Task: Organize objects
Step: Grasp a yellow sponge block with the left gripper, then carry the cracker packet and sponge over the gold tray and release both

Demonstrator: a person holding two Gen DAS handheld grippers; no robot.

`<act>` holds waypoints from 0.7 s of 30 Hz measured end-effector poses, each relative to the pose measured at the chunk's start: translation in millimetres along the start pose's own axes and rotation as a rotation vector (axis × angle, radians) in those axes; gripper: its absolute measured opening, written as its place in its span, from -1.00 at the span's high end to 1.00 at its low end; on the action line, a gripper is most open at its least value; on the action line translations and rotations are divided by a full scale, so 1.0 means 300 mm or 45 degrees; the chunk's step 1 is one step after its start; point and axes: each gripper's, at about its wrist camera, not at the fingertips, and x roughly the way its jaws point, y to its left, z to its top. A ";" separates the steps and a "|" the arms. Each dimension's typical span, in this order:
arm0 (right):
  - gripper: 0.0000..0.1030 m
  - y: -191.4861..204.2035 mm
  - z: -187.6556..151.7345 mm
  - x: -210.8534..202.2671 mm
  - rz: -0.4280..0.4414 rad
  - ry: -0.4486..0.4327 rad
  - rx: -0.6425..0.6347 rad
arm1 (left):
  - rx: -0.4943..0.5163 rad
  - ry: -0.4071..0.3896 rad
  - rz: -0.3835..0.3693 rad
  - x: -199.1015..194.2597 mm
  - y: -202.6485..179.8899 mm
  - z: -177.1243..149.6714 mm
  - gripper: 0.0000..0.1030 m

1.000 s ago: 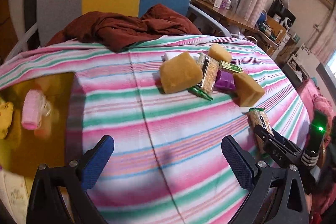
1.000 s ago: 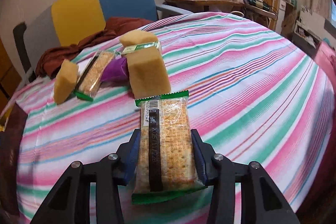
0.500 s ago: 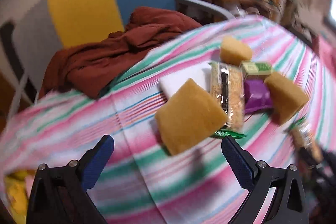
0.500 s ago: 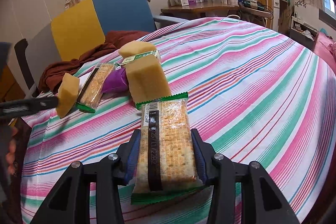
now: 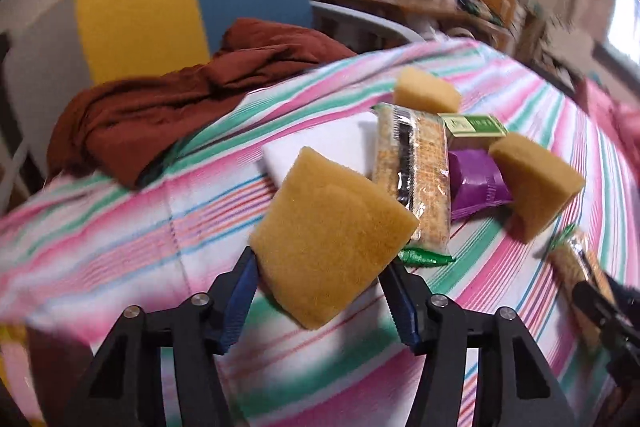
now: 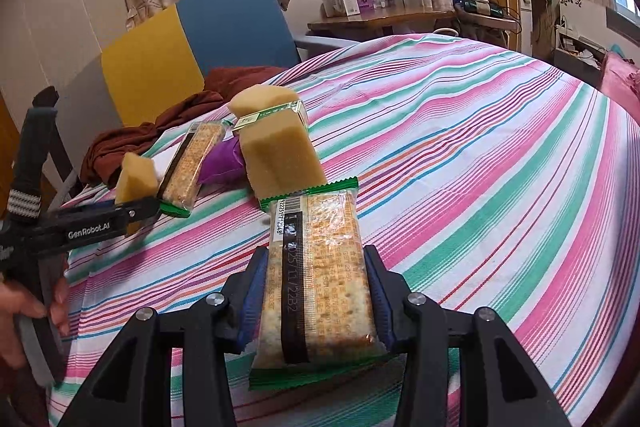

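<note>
L hand-held gripper closing on nearest sponge block, front of pile on striped counter; pad contact unclear, view blurred. Sponge light, squashy: I'd pinch mid-sides, gently. R hand-held gripper clamps cracker pack; brittle, slick wrap.

A round counter wears a cloth striped in pink, green and white. Near its far edge lie three yellow sponge blocks, a cracker packet, a purple pouch, a small green-labelled box and a white pad, bunched close together. A rust-brown garment drapes over the far edge.
</note>
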 end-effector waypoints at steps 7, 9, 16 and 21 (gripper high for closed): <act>0.12 0.009 -0.001 -0.009 -0.041 -0.020 -0.020 | -0.102 -0.090 0.090 -0.100 -0.021 -0.100 -0.09; 0.12 0.008 -0.007 -0.024 -0.068 -0.041 -0.011 | -0.108 -0.116 0.101 -0.137 -0.030 -0.130 -0.08; 0.12 0.036 -0.060 -0.085 -0.041 -0.022 0.003 | -0.103 -0.130 0.076 -0.198 -0.049 -0.207 -0.07; 0.12 0.093 -0.066 -0.148 0.022 -0.020 0.008 | -0.166 -0.154 -0.006 -0.282 -0.019 -0.232 -0.06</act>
